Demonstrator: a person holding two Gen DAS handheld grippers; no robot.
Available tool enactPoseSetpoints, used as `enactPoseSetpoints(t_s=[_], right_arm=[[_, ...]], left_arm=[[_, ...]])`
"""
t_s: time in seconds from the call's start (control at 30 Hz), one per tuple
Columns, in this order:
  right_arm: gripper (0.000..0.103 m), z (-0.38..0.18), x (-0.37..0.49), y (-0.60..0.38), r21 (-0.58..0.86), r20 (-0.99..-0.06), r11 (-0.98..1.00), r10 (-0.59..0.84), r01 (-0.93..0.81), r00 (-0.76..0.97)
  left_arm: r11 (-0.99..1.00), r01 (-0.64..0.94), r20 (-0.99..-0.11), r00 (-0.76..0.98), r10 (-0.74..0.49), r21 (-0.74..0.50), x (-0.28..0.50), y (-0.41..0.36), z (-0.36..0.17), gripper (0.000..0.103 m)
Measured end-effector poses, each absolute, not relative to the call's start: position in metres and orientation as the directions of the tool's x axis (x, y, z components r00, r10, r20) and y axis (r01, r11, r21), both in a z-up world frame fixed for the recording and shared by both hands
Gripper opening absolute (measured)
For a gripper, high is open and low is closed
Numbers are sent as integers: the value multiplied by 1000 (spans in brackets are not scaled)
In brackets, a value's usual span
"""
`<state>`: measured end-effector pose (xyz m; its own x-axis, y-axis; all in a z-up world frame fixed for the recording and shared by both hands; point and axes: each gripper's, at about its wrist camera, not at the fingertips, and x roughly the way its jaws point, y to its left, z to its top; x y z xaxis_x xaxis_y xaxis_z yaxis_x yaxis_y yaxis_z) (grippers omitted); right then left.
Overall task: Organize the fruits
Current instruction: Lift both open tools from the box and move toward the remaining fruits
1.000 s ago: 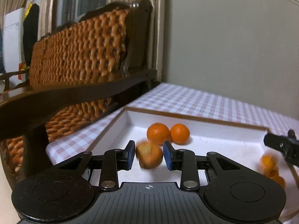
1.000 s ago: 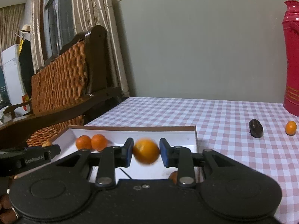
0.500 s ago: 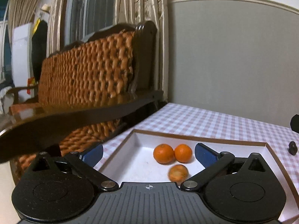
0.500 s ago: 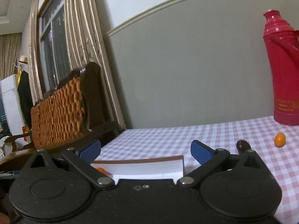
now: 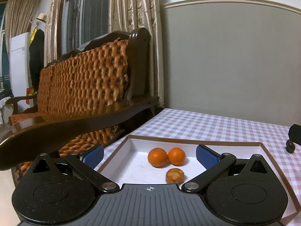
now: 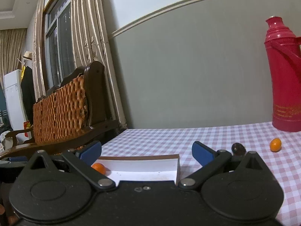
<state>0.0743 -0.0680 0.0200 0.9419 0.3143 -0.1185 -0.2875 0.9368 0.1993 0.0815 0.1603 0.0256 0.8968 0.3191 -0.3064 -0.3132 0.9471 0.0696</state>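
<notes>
Both tools hang above the pink-and-white checked tablecloth (image 6: 160, 141) with nothing in them. The left gripper (image 5: 149, 155) has its blue pads spread wide, and so does the right gripper (image 6: 145, 153).

Under the left one sits the shallow white cardboard tray with a brown rim (image 5: 188, 141). In it lie two round bright orange mandarins (image 5: 166, 156), touching each other, and a duller orange fruit (image 5: 175, 175) just in front of them, apart from the pair.

Out on the cloth, well apart from the tray, I can see a small oval orange kumquat (image 6: 275, 145) and a dark, glossy, date-like fruit (image 6: 238, 148) near the tall red thermos flask (image 6: 284, 75). Those two look like what is left to collect.

The right tool is the nearer one, so it should take them, I'd say. Best to come down with the fingers straddling the fruit across its narrow side, low to the cloth, and squeeze gently, since a small smooth oval may well squirt out sideways. The dark one is half hidden behind the right finger, so line up carefully first.
</notes>
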Motion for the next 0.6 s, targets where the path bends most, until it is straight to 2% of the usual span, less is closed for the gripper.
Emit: enactPoseSetpoints(t_s=[0.27, 0.6], right_arm=[[97, 19, 72, -85, 198, -149, 946, 289, -258, 946], [97, 16, 71, -120, 218, -205, 966, 187, -141, 961]], left_arm=[[968, -236, -305, 919, 251, 87, 83, 126, 25, 103], [984, -141, -322, 932, 168, 106, 89, 76, 23, 103]])
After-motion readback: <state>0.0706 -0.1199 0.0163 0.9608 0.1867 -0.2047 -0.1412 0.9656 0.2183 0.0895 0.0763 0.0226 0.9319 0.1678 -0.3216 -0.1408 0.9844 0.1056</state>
